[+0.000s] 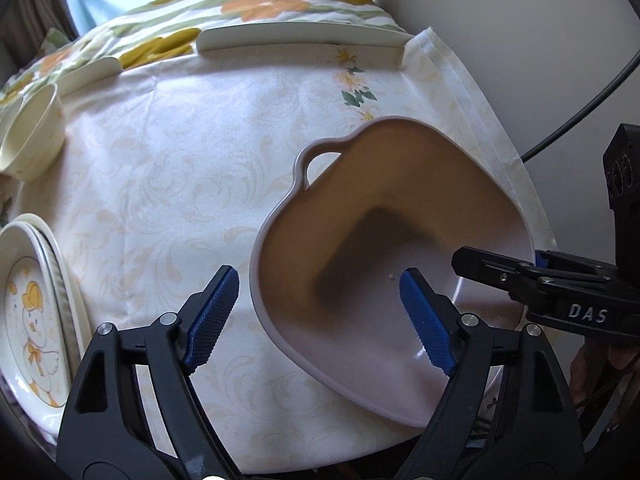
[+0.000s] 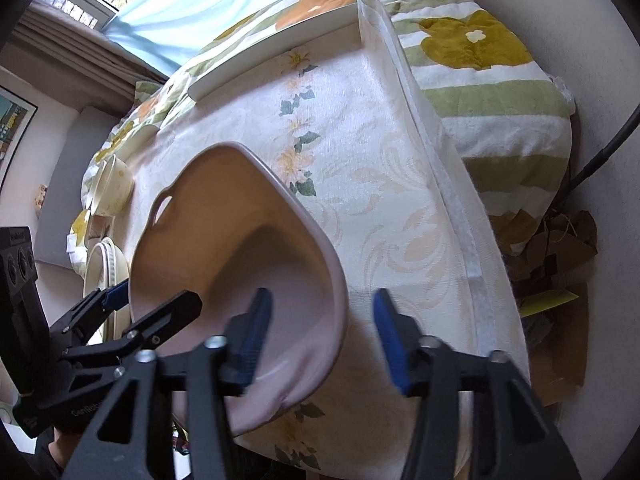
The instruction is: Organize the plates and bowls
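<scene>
A pale pink heart-shaped bowl (image 1: 380, 216) with a loop handle sits on the white tablecloth near its front right corner; it also shows in the right wrist view (image 2: 224, 216). My left gripper (image 1: 320, 316) is open, its jaws straddling the bowl's near left rim, one pad inside and one outside. My right gripper (image 2: 320, 332) is open and straddles the bowl's right rim; in the left wrist view it (image 1: 536, 268) reaches in from the right.
A stack of plates, the top one with a duck picture (image 1: 32, 312), lies at the left edge. A cream bowl (image 1: 32, 136) stands at far left. A long white plate (image 1: 300, 40) lies at the back. The table edge (image 2: 460, 208) drops off on the right.
</scene>
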### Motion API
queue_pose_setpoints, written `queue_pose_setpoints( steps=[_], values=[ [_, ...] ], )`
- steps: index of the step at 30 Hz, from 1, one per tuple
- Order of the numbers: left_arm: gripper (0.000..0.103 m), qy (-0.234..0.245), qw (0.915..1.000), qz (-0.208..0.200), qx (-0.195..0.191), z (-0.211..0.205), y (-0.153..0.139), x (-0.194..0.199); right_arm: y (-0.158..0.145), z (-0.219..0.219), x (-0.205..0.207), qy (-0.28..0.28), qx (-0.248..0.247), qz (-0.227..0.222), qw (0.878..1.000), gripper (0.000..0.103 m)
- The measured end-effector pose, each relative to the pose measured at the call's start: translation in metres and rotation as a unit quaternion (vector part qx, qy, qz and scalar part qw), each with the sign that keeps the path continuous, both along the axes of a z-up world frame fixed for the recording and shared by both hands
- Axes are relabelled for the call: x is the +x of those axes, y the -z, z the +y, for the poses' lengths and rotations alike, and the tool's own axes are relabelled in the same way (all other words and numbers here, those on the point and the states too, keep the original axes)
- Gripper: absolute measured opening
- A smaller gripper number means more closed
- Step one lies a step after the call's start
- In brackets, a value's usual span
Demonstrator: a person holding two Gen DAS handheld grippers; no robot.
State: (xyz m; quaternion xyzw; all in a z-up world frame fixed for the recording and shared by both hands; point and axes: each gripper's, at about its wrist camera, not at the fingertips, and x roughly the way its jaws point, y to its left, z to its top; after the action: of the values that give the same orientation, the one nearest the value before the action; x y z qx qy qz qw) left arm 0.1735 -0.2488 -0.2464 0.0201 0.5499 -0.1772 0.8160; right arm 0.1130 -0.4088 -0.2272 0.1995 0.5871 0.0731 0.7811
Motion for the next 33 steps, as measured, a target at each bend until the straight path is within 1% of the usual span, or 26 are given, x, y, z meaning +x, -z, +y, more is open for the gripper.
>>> queue_pose_setpoints(
  steps=[4,7,9,13,15,16,17,18,19,20,22,24,26,29,31,33],
  values=[
    [0.081,-0.003,1.0,-0.003,0.003,0.005,-0.005,-0.002,-0.012,-0.003,-0.003,0.004,-0.016,-0.013,1.0,0.051],
    [0.081,-0.009,0.9999,-0.009,0.003,0.013,-0.014,-0.007,-0.029,-0.007,-0.008,0.011,-0.031,-0.029,0.999,0.051],
    [0.081,-0.016,0.9997,-0.017,0.004,0.022,-0.024,-0.013,-0.046,-0.008,-0.012,0.01,-0.041,-0.048,0.998,0.051],
    [0.081,-0.035,0.9985,-0.042,-0.004,0.048,-0.056,-0.03,-0.087,0.0,-0.019,-0.01,-0.069,-0.095,0.993,0.051],
    [0.081,-0.046,0.9969,-0.064,-0.006,0.062,-0.078,-0.039,-0.105,0.007,-0.02,-0.027,-0.069,-0.115,0.991,0.051],
    [0.081,-0.053,0.995,-0.084,-0.007,0.071,-0.094,-0.045,-0.114,0.013,-0.02,-0.039,-0.064,-0.128,0.989,0.052],
    [0.082,-0.062,0.9927,-0.103,-0.005,0.079,-0.107,-0.049,-0.126,0.021,-0.019,-0.054,-0.058,-0.146,0.986,0.058],
    [0.088,-0.073,0.9896,-0.124,0.0,0.087,-0.122,-0.052,-0.133,0.027,-0.018,-0.064,-0.056,-0.159,0.984,0.064],
    [0.093,-0.087,0.9855,-0.146,0.008,0.097,-0.137,-0.054,-0.142,0.036,-0.017,-0.075,-0.055,-0.174,0.98,0.08],
    [0.103,-0.096,0.9821,-0.162,0.011,0.106,-0.148,-0.055,-0.152,0.046,-0.015,-0.085,-0.054,-0.192,0.976,0.089],
    [0.103,-0.113,0.976,-0.186,0.004,0.127,-0.167,-0.053,-0.168,0.067,-0.01,-0.106,-0.052,-0.224,0.967,0.089],
    [0.103,-0.134,0.9735,-0.185,-0.001,0.152,-0.179,-0.044,-0.182,0.089,-0.003,-0.121,-0.06,-0.249,0.959,0.089],
    [0.103,-0.16,0.9714,-0.175,-0.004,0.18,-0.184,-0.033,-0.19,0.111,0.01,-0.144,-0.06,-0.251,0.955,0.089],
    [0.103,-0.189,0.9677,-0.165,-0.021,0.219,-0.187,-0.019,-0.194,0.139,0.03,-0.151,-0.056,-0.249,0.955,0.089],
    [0.103,-0.212,0.9662,-0.145,-0.025,0.249,-0.184,-0.004,-0.195,0.158,0.044,-0.142,-0.055,-0.249,0.957,0.089],
    [0.103,-0.226,0.9661,-0.123,-0.024,0.273,-0.176,0.012,-0.188,0.181,0.067,-0.141,-0.054,-0.227,0.962,0.089]
  ],
)
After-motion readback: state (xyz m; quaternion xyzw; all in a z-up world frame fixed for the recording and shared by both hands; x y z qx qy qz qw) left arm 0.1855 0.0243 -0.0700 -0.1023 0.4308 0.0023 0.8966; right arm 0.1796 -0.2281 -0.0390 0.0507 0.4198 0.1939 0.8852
